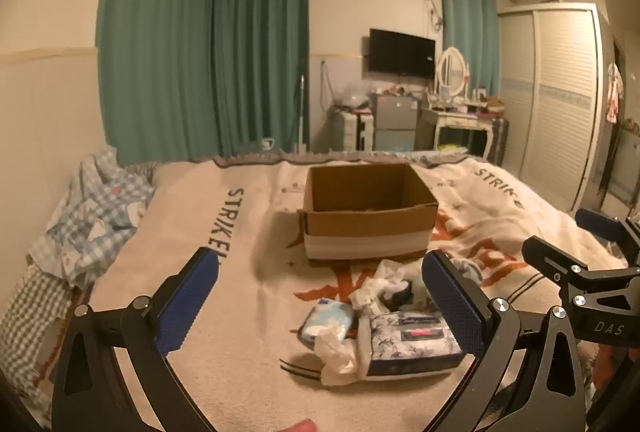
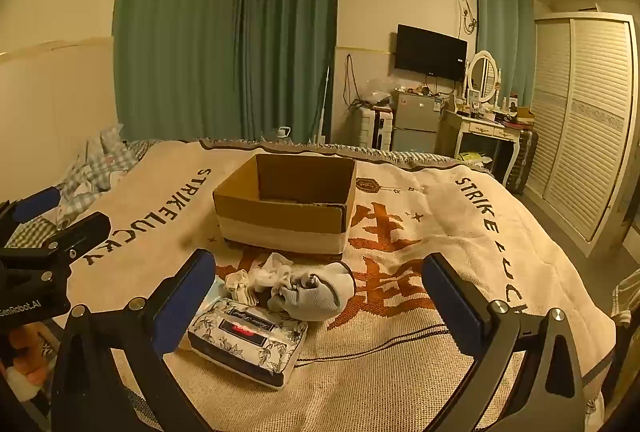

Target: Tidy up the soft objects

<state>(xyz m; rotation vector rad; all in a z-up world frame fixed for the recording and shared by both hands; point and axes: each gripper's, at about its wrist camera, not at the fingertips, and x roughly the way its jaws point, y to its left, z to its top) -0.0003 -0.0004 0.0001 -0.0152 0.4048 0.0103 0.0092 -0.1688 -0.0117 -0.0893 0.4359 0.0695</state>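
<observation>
An open cardboard box [image 1: 368,216] [image 2: 286,207] stands in the middle of the bed blanket. In front of it lies a heap of soft things: a flower-print tissue pack [image 1: 412,346] [image 2: 250,340], a blue-white wipes pack [image 1: 326,322], crumpled white socks [image 1: 380,288] [image 2: 260,278] and a grey sock bundle [image 2: 320,292]. My left gripper [image 1: 320,296] is open and empty, above the blanket just left of the heap. My right gripper [image 2: 320,300] is open and empty, its jaws standing either side of the heap. Each gripper shows in the other's view, the right one [image 1: 584,248] and the left one [image 2: 48,220].
The beige "STRIKE LUCKY" blanket [image 2: 400,352] covers the bed. Crumpled checked bedding [image 1: 92,216] lies at the left edge by the wall. Beyond the bed's far edge stand green curtains [image 1: 208,51], a small fridge [image 2: 416,121], a dressing table [image 2: 488,129] and a white wardrobe [image 2: 584,119].
</observation>
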